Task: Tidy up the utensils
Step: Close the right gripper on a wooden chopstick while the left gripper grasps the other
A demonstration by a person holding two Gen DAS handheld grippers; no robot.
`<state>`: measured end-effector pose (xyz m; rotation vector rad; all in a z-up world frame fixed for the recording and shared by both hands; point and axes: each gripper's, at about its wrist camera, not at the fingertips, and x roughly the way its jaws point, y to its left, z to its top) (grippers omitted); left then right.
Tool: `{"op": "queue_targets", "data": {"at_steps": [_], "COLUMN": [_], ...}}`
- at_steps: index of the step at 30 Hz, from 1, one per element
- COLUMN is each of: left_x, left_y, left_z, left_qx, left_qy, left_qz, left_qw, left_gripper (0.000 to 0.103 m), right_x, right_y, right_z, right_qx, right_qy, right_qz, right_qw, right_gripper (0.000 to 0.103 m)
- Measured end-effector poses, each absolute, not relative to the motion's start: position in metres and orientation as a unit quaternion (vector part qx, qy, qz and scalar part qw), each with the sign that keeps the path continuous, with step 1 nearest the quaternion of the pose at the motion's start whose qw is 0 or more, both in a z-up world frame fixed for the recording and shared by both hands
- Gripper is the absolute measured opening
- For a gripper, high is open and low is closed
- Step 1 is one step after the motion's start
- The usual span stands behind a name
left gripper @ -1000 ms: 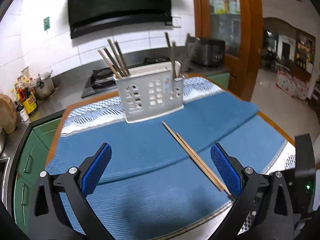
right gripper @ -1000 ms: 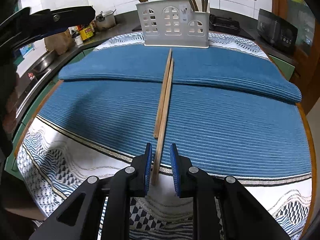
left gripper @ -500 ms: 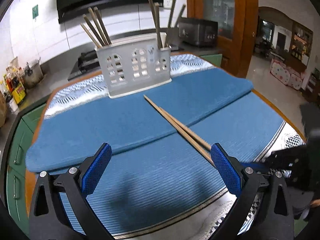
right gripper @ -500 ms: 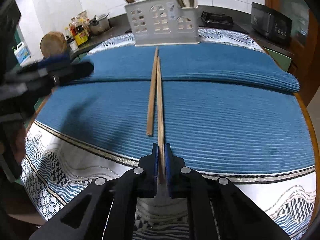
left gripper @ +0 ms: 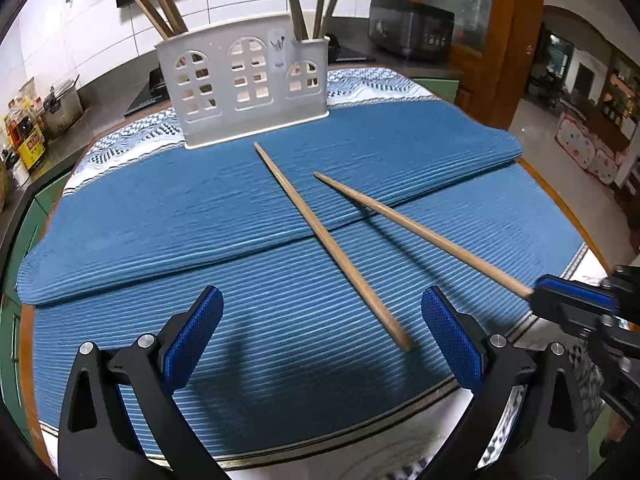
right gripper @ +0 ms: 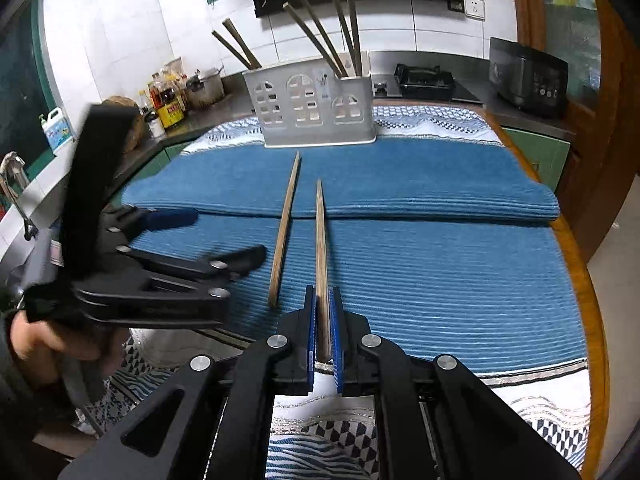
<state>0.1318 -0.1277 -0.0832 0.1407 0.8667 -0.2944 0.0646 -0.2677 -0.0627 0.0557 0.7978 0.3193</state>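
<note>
Since a second ago my right gripper [right gripper: 323, 334] has closed its jaws on the near end of one chopstick [right gripper: 321, 264] and raised it, so the pair that lay touching side by side is now split. My left gripper [left gripper: 322, 340] has dropped lower over the cloth.

My right blue pads [right gripper: 309, 336] press the thick end of the held chopstick, whose tip points toward the far edge of the table and hangs clear of the cloth. My left jaws stand wide apart, holding nothing. The second chopstick [left gripper: 332, 246] lies flat on the blue mat [left gripper: 168, 208], its near end between my left pads and just ahead of them.

Beyond both, the white utensil holder [left gripper: 244, 84] stands upright by the far edge of the table, with other chopsticks already standing in its outer compartments.

My judgement of the risks: I hold the stick only at its very end, so it could pivot or slip out on the way to the holder. Closing my left jaws too high could miss the flat chopstick or roll it aside.
</note>
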Motion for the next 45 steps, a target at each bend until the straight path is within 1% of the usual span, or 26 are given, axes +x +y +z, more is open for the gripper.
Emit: {"op": "queue_targets", "data": {"at_steps": [5, 7, 9, 10, 12, 13, 17, 19, 21, 23, 24, 28, 29, 32, 33, 36, 38, 45], "left_x": [0.142, 0.145, 0.146, 0.147, 0.149, 0.15, 0.15, 0.15, 0.151, 0.15, 0.149, 0.15, 0.15, 0.15, 0.151, 0.153, 0.153, 0.153], "left_y": [-0.141, -0.145, -0.148, -0.149, -0.15, -0.15, -0.149, -0.147, -0.146, -0.147, -0.148, -0.153, -0.155, -0.156, -0.156, -0.151, -0.148, -0.139], "left_z": [-0.093, -0.095, -0.098, -0.1, -0.102, -0.104, -0.106, -0.108, -0.109, -0.109, -0.109, -0.11, -0.111, -0.111, -0.111, -0.11, -0.11, -0.111], "left_qx": [0.066, 0.063, 0.063, 0.061, 0.054, 0.051, 0.035, 0.02, 0.01, 0.004, 0.003, -0.001, 0.002, 0.008, 0.011, 0.012, 0.021, 0.017], "left_qy": [0.431, 0.436, 0.442, 0.445, 0.452, 0.454, 0.457, 0.458, 0.459, 0.458, 0.457, 0.459, 0.46, 0.462, 0.463, 0.468, 0.467, 0.473], "left_qz": [-0.116, -0.109, -0.104, -0.104, -0.107, -0.106, -0.106, -0.104, -0.105, -0.109, -0.111, -0.119, -0.119, -0.119, -0.117, -0.114, -0.114, -0.109], "left_qw": [0.892, 0.891, 0.889, 0.887, 0.884, 0.883, 0.882, 0.883, 0.882, 0.883, 0.883, 0.88, 0.88, 0.879, 0.879, 0.876, 0.876, 0.874], "left_gripper": [0.097, 0.092, 0.084, 0.081, 0.072, 0.069, 0.047, 0.042, 0.035, 0.032, 0.028, 0.027, 0.025, 0.023, 0.017, 0.013, 0.012, 0.012], "right_x": [0.064, 0.065, 0.066, 0.066, 0.067, 0.067, 0.068, 0.068, 0.069, 0.07, 0.07, 0.07, 0.071, 0.071, 0.071, 0.071, 0.07, 0.068], "right_y": [-0.274, -0.277, -0.28, -0.281, -0.282, -0.282, -0.284, -0.285, -0.285, -0.286, -0.286, -0.286, -0.286, -0.287, -0.287, -0.287, -0.287, -0.286], "right_z": [-0.061, -0.062, -0.064, -0.064, -0.066, -0.067, -0.066, -0.067, -0.068, -0.069, -0.07, -0.072, -0.072, -0.072, -0.072, -0.073, -0.072, -0.068], "right_qx": [0.031, 0.034, 0.039, 0.04, 0.041, 0.043, 0.047, 0.048, 0.049, 0.052, 0.054, 0.059, 0.06, 0.062, 0.063, 0.063, 0.062, 0.059], "right_qy": [0.379, 0.378, 0.379, 0.38, 0.38, 0.38, 0.38, 0.38, 0.381, 0.382, 0.383, 0.386, 0.386, 0.386, 0.386, 0.386, 0.385, 0.379], "right_qz": [0.16, 0.161, 0.163, 0.163, 0.164, 0.165, 0.166, 0.167, 0.167, 0.167, 0.167, 0.168, 0.168, 0.167, 0.167, 0.167, 0.167, 0.167], "right_qw": [0.911, 0.911, 0.91, 0.91, 0.909, 0.909, 0.909, 0.909, 0.908, 0.907, 0.907, 0.905, 0.905, 0.905, 0.905, 0.905, 0.905, 0.908], "right_gripper": [0.007, 0.007, 0.007, 0.007, 0.007, 0.007, 0.007, 0.007, 0.007, 0.007, 0.007, 0.007, 0.007, 0.007, 0.007, 0.007, 0.007, 0.007]}}
